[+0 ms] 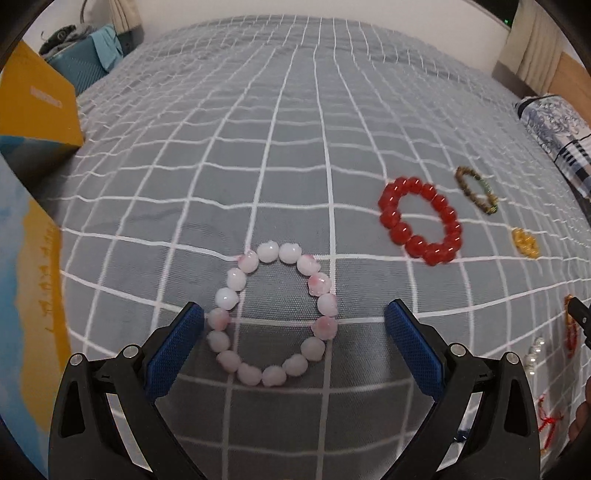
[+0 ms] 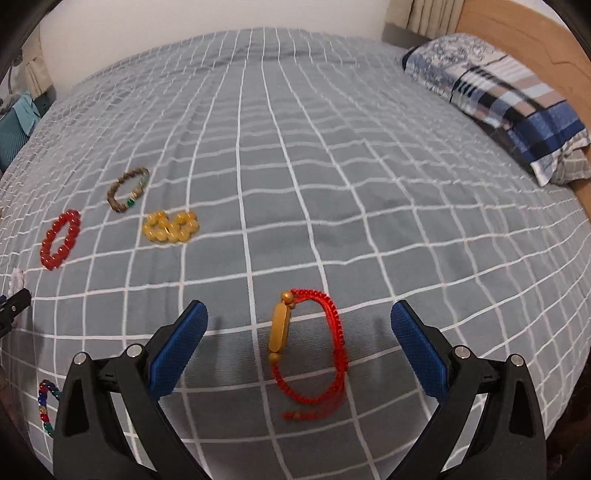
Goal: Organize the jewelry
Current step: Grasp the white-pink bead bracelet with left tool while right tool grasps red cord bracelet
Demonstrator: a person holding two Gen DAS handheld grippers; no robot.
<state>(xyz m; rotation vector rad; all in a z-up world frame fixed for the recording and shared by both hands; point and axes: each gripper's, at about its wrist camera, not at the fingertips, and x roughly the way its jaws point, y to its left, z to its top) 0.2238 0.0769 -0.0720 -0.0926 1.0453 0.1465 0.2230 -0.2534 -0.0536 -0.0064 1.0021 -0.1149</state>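
Observation:
A pink-and-white bead bracelet (image 1: pixel 271 314) lies flat on the grey checked bedspread (image 1: pixel 295 147), between the fingers of my open left gripper (image 1: pixel 293 314); neither pad touches it. A red bead bracelet (image 1: pixel 421 221), a brown-green one (image 1: pixel 476 190) and a yellow one (image 1: pixel 524 242) lie further right. In the right wrist view a red cord bracelet with a gold bar (image 2: pixel 308 350) sits between the spread fingers of my open right gripper (image 2: pixel 299 317). The red bead bracelet (image 2: pixel 61 240), the brown-green bracelet (image 2: pixel 127 190) and the yellow bracelet (image 2: pixel 170 227) lie far left.
A yellow-and-blue box (image 1: pixel 33 110) stands at the left bed edge. A patterned pillow (image 2: pixel 498 96) rests against a wooden headboard (image 2: pixel 524 33). A pearl piece (image 1: pixel 533 354) and red cords (image 1: pixel 550 424) lie at the right. A multicoloured bead bracelet (image 2: pixel 46 406) sits low left.

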